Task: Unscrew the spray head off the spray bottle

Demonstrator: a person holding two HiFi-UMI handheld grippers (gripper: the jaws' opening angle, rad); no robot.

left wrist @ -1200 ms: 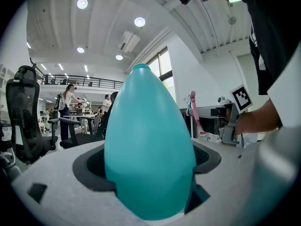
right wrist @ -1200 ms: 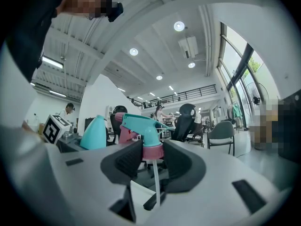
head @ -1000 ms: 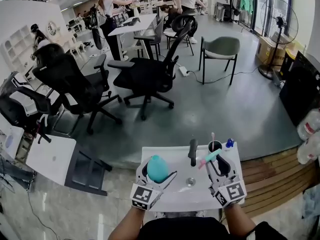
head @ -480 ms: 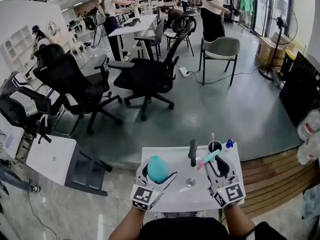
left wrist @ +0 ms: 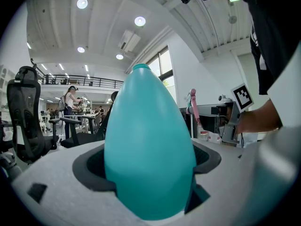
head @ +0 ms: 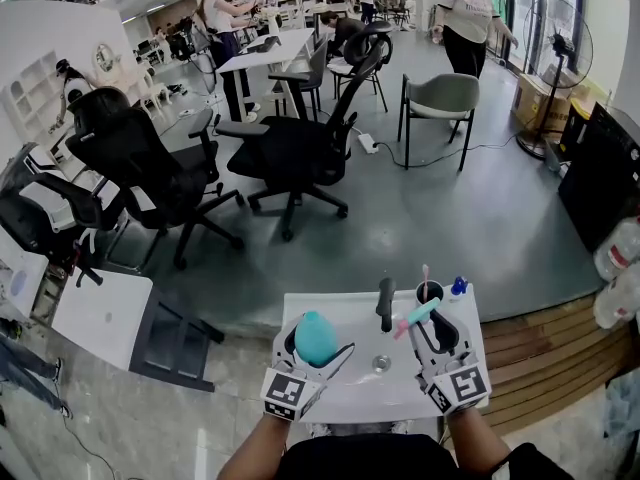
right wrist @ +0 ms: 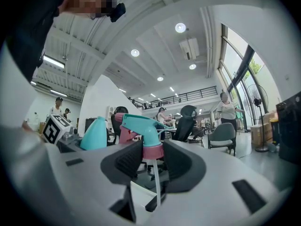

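Observation:
In the head view, the teal egg-shaped spray bottle [head: 315, 336] sits between the jaws of my left gripper [head: 313, 346], neck pointing away and no head on it. The left gripper view shows the bottle [left wrist: 149, 145] filling the gap, both pads pressed on its sides. My right gripper [head: 432, 330] is shut on the pink collar of the teal and pink spray head [head: 419, 315]. In the right gripper view the spray head [right wrist: 140, 124] stands upright, its thin dip tube [right wrist: 156, 185] hanging free below. The two parts are apart, side by side.
Below both grippers is a small white basin top [head: 350, 393] with a round metal drain [head: 381, 364], a black tap [head: 385, 304], a dark cup with a toothbrush [head: 429, 290] and a small blue item [head: 459, 286]. Beyond it stand office chairs [head: 290, 153]; a wooden platform [head: 545, 358] lies right.
Both grippers and the two bottle parts have stayed still. Only a person far back in the room has walked to the right.

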